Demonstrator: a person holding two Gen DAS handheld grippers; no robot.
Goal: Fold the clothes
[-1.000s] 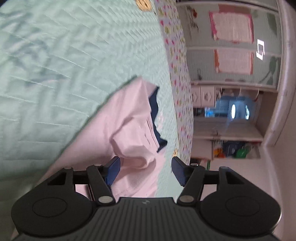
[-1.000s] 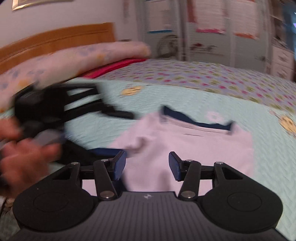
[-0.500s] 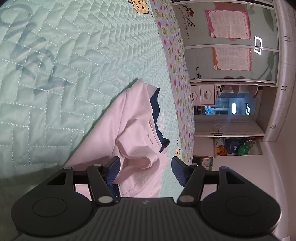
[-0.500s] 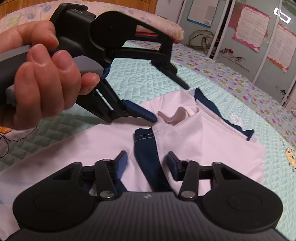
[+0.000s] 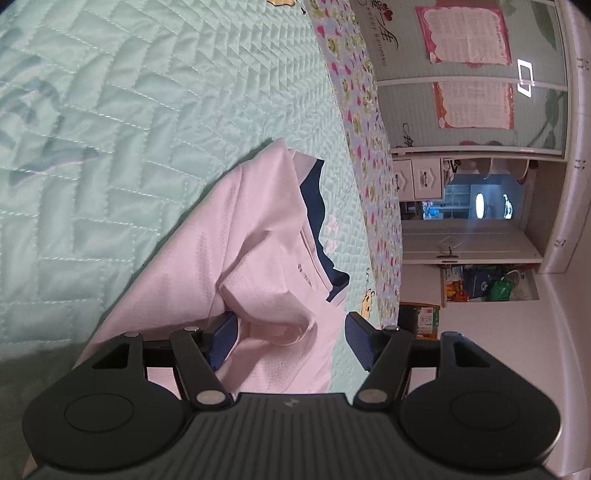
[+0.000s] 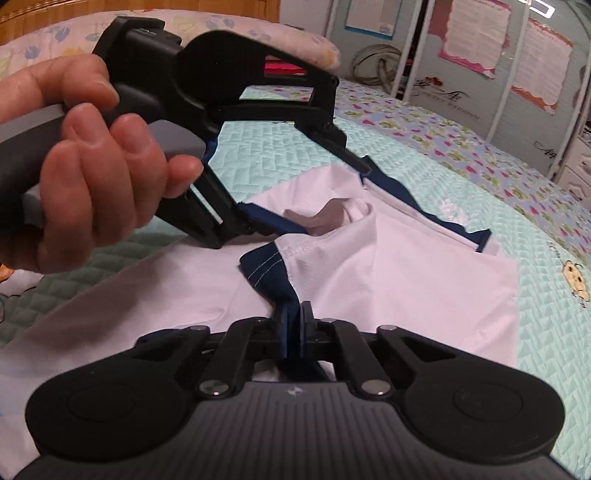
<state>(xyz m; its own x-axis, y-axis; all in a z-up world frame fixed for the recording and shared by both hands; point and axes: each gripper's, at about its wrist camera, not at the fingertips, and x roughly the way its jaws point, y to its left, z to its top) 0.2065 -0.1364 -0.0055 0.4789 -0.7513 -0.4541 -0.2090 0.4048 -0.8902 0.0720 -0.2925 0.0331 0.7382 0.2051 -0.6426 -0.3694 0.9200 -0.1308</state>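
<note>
Right tool now clamped on sleeve

Closed since half a second ago, the right tool [image 6: 293, 325] pinches the navy sleeve cuff [image 6: 271, 275] of the white shirt [image 6: 424, 280] on the bed [image 6: 280, 147]. Left tool [image 5: 288, 338] stays apart, shirt fold between its fingers, at 10 o'clock from the right tool.

1. A home bedroom is shown.
2. A bed with a mint quilted bedspread [image 5: 155, 122] fills the left of the left wrist view.
3. A wooden headboard [image 6: 14, 11] and a floral pillow [image 6: 236, 31] are seen at the upper left of the right wrist view.
4. Wardrobe doors [image 5: 469, 74] with pink paper sheets [image 5: 463, 35] are seen at the upper right.
</note>
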